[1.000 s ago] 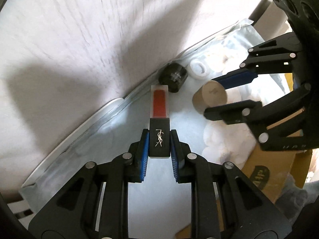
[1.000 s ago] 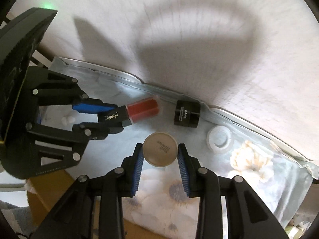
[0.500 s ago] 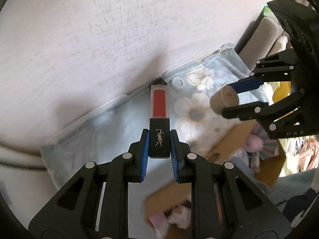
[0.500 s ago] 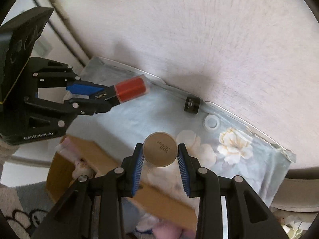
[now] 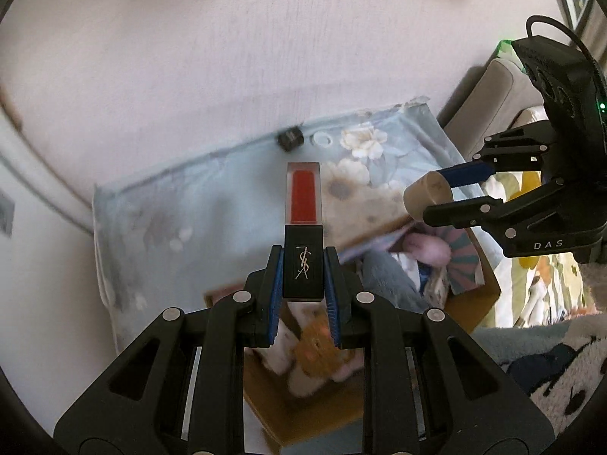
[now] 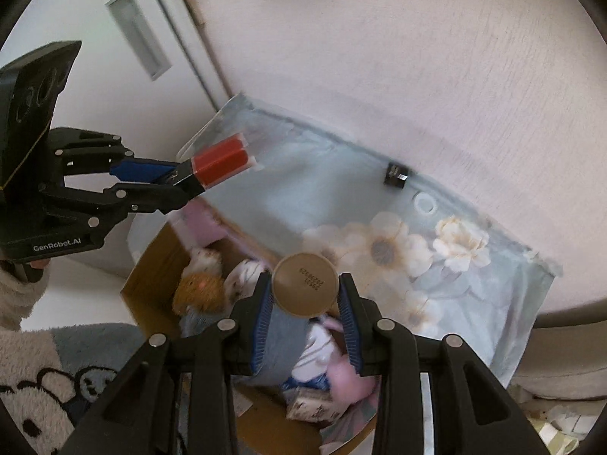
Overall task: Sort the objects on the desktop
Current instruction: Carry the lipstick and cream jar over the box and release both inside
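Holding two small cosmetics at once, you have each one pinched rather than cradled, so treat both as light, hard and slick. Nearest you, your left gripper [image 5: 302, 284] has its fingers [image 5: 274, 288] pressed on the black cap end of the lip gloss tube [image 5: 303, 227], with the clear, red-filled body sticking out ahead; the faces are flat, so the hold looks square, but it sits on the cap alone, and I judge a knock on the far end could lever the tube or loosen the cap. Taking it lower, where cap meets body, would be safer. Your right gripper [image 6: 306, 305] pinches the round tan bottle [image 6: 305, 284] across its curved sides, base toward the camera; a smooth cylinder like that can roll or slide out, so keep the squeeze steady and avoid sudden swings. Below both, the open cardboard box [image 6: 151, 265] holds soft toys and cloth, a forgiving place to land, I judge, even for a possibly breakable tube. Farther out, on the floral cloth [image 6: 341, 197] over the desk, the small black jar [image 6: 396, 175] lies on its side against the wall with the white ring [image 6: 425, 201] just beside it; the jar looks compact and rigid, best gripped across its barrel.
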A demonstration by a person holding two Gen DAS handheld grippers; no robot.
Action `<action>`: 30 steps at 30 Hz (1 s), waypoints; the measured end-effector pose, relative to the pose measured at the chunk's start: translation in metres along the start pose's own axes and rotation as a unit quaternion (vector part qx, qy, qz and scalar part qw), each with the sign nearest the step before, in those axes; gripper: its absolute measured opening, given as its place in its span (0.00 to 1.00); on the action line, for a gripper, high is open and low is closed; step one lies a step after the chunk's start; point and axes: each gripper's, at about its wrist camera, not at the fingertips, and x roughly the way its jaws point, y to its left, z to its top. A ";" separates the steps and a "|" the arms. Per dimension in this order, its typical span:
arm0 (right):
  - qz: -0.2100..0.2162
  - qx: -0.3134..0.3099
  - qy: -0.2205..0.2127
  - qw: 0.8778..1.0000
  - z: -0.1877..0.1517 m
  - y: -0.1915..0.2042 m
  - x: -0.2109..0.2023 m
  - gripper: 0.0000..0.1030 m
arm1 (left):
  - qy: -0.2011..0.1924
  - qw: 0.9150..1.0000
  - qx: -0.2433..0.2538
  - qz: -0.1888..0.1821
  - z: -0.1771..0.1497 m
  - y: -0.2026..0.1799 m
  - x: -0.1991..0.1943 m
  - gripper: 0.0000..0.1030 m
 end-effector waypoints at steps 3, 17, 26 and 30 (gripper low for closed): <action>0.012 0.001 0.010 1.000 -0.014 0.003 0.006 0.31 | 0.005 1.000 -0.014 0.006 -0.018 -0.008 0.002 0.17; 0.026 0.013 0.038 0.999 -0.062 0.003 0.027 0.31 | 0.017 0.994 -0.101 0.044 -0.078 -0.018 0.021 0.17; 0.031 0.007 0.056 0.998 -0.074 0.002 0.042 0.31 | 0.023 0.991 -0.120 0.044 -0.089 -0.017 0.032 0.17; 0.032 0.007 0.056 0.998 -0.074 0.001 0.041 0.31 | 0.024 0.992 -0.119 0.042 -0.089 -0.017 0.033 0.17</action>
